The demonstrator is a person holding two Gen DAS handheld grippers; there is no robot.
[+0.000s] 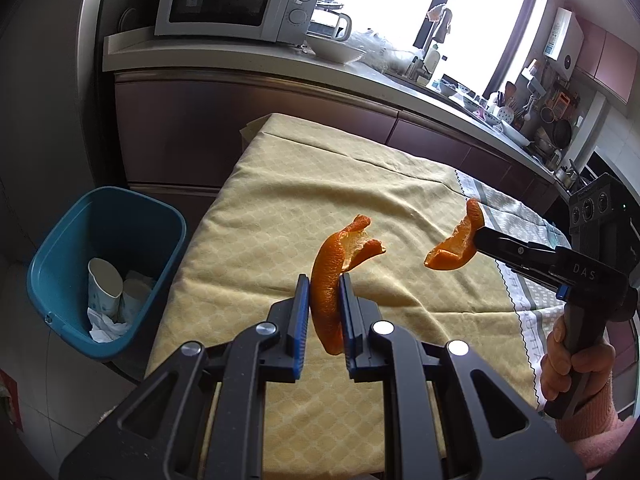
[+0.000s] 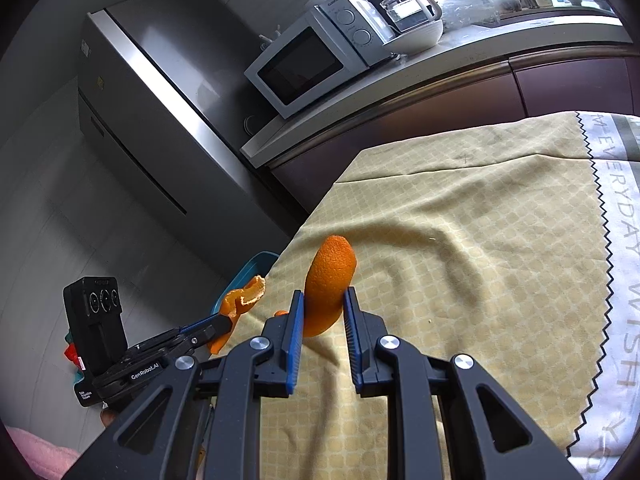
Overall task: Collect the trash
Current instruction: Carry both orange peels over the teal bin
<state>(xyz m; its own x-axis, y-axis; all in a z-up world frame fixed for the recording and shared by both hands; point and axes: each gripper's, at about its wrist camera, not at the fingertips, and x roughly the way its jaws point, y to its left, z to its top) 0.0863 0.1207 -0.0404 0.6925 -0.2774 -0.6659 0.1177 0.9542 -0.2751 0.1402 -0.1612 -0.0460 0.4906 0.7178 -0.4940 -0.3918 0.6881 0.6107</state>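
Observation:
My left gripper is shut on a long curled strip of orange peel, held above the yellow tablecloth. In the same view my right gripper comes in from the right, shut on a second piece of orange peel. In the right wrist view that second peel stands upright between the blue pads of the right gripper. The left gripper appears at the lower left with its curled peel. A blue bin sits on the floor left of the table, holding paper cups and crumpled tissue.
A kitchen counter with a microwave, kettle and bowl runs behind the table. A steel fridge stands at the left. A white printed cloth covers the table's right part. A hand in a pink sleeve holds the right gripper.

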